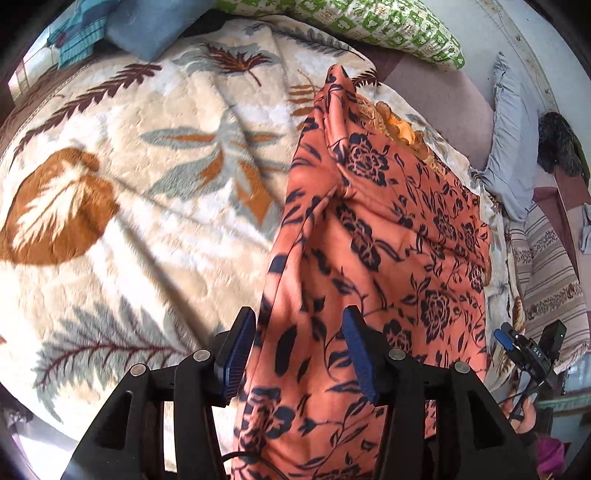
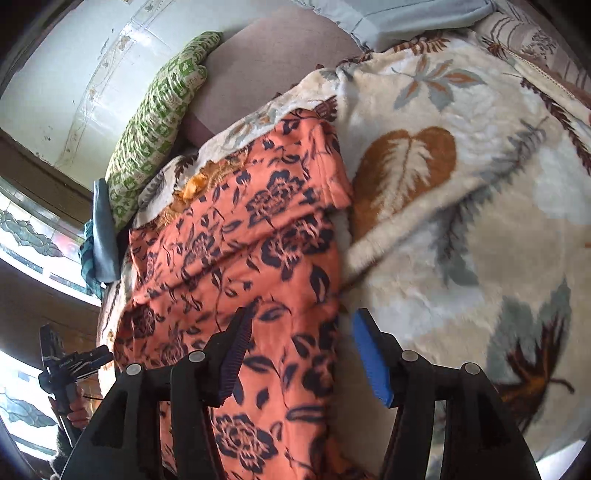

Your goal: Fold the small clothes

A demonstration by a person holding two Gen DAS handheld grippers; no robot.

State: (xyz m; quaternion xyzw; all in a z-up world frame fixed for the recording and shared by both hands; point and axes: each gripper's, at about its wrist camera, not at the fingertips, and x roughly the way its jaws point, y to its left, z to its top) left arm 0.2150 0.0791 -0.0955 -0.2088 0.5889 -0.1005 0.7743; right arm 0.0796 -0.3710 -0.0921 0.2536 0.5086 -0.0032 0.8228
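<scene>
An orange garment with a dark navy flower print [image 1: 376, 236] lies lengthwise on a cream leaf-patterned blanket [image 1: 129, 192]. An orange lace trim shows at its far end [image 1: 399, 125]. My left gripper [image 1: 299, 350] is open, its blue pads either side of the garment's near left edge. The right wrist view shows the same garment [image 2: 251, 243] folded over, on the blanket [image 2: 461, 221]. My right gripper [image 2: 303, 358] is open, straddling the garment's near right edge. The other gripper shows in each view, at the far right [image 1: 532, 350] and at the far left [image 2: 70, 365].
A green-and-white patterned pillow [image 1: 388, 26] lies at the head of the bed; it shows also in the right wrist view [image 2: 155, 122]. A blue pillow [image 1: 147, 29], a grey-blue cloth [image 1: 509, 140] and a striped cover [image 1: 550, 266] lie around the blanket.
</scene>
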